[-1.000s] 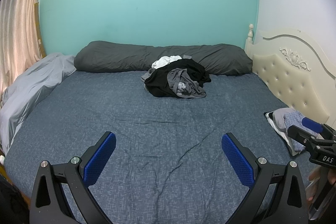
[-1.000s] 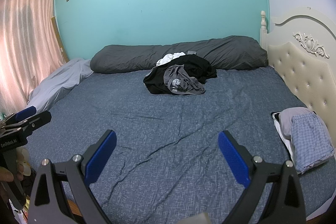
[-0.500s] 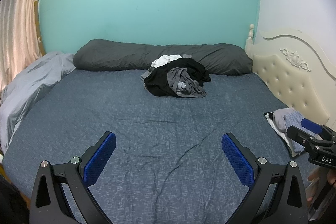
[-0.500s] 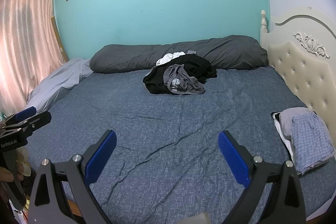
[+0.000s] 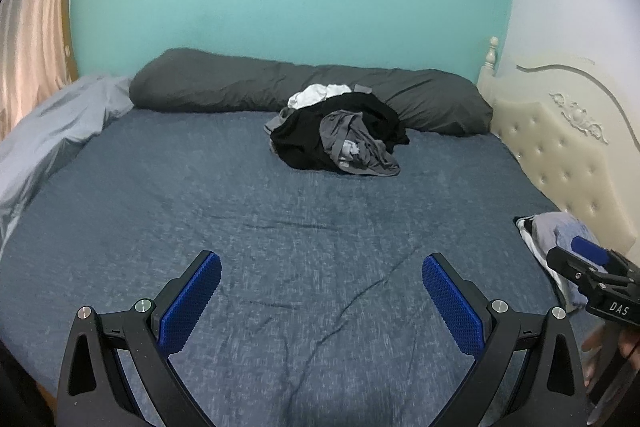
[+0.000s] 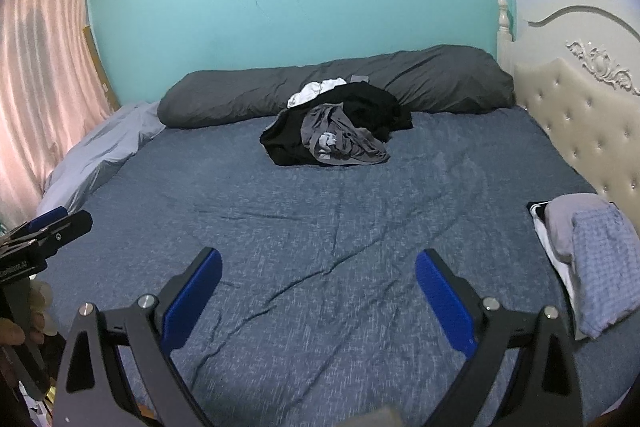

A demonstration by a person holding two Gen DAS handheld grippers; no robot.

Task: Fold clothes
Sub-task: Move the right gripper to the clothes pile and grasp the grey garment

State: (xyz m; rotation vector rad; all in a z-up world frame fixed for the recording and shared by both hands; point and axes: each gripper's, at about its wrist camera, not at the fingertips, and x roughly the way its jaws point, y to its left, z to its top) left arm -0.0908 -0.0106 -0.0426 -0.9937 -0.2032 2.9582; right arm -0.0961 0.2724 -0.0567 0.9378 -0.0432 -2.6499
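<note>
Filling almost the whole view is a big bed (image 5: 240, 227) with a dark blue sheet. A long grey pillow (image 5: 240, 91) lies across the far end, by the green wall. A pale grey blanket (image 6: 96, 155) is bunched at the left edge.

Next comes the messy pile of clothes (image 5: 340, 139). It sits far up the bed, touching the long pillow. It is black, grey and white all mixed up. It lies straight ahead of both tools and well apart from them. From the left gripper (image 5: 320, 301) it sits a tiny bit to the right. From the right gripper (image 6: 318, 297) it is almost dead ahead. Neither looks much nearer than the other.

A small neat stack of clothes (image 6: 592, 259) lies by the cream headboard (image 6: 580, 115) on the right. It sits nearest the right gripper.

Both grippers have their blue pads spread wide, holding nothing, low over bare sheet. I think some clothes are folded and the pile still waits.
</note>
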